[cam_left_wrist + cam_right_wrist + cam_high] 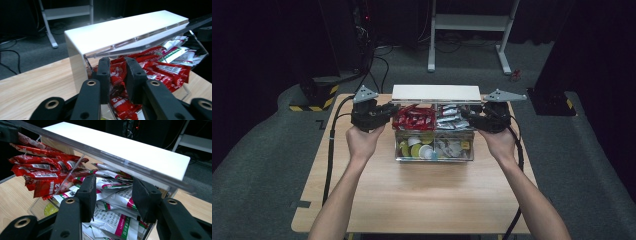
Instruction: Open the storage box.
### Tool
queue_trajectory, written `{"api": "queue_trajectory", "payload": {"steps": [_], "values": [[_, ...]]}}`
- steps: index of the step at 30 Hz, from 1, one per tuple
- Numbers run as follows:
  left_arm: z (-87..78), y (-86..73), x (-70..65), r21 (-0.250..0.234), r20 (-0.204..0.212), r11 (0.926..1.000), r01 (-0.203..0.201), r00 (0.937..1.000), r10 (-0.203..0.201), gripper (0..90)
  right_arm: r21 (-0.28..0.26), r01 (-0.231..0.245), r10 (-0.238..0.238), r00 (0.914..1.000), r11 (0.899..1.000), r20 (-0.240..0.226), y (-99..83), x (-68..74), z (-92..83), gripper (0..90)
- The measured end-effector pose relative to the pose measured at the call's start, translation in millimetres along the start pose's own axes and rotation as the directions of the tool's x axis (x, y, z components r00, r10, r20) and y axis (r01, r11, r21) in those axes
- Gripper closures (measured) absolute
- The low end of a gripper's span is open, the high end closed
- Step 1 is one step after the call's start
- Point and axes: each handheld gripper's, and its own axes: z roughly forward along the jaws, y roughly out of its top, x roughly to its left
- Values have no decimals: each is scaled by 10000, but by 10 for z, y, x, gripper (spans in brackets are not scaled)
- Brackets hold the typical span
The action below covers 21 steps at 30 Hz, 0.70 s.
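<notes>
I'm at the wooden desk [422, 195], pale grain, smooth and flat, with a clear acrylic box [434, 155] standing near its far edge. The box is hard, glossy, square-cornered, divided into compartments, and its white-backed lid [435, 93] is tipped up at the rear. The lid reads as a rigid plate: opaque white on top, with a transparent edge along the front in both gripper views.

My left tool [379, 113] is at the box's left end, my right tool [472, 116] at its right end, one on each side of the back row. Left jaws stand narrow with a gap between them, over the red sachets [155, 72]; I can't tell whether they pinch anything. Right jaws stand wide, over the white sachets [117, 200], gripping nothing.

My guess is I'm working the lid or reaching into the back compartments. To do that well I'd keep both ends level, move them together, and stay clear of the thin acrylic divider [67, 173].

The red sachets are crinkly, shiny film, heaped loosely; the white ones are flat foil with green and pink print. In front sit small round capsules [419, 147], yellow and white, packed together.
</notes>
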Motion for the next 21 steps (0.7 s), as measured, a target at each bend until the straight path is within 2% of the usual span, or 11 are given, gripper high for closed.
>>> {"api": "queue_trajectory", "payload": {"steps": [5, 14, 21], "values": [[10, 7, -40, 78, -273, 9994, -332, 9991, 334, 768, 48, -37, 37, 10000, 10000, 15, -1, 3, 6, 545], [-2, -16, -96, 269, -698, 9954, -916, 9932, 932, 831, 23, -86, 86, 10000, 10000, -8, 3, 1, 7, 544], [-86, -9, -116, -26, -611, 9946, -1042, 9927, 1038, 858, 31, -89, 89, 10000, 10000, -21, 4, -2, 7, 544]]}}
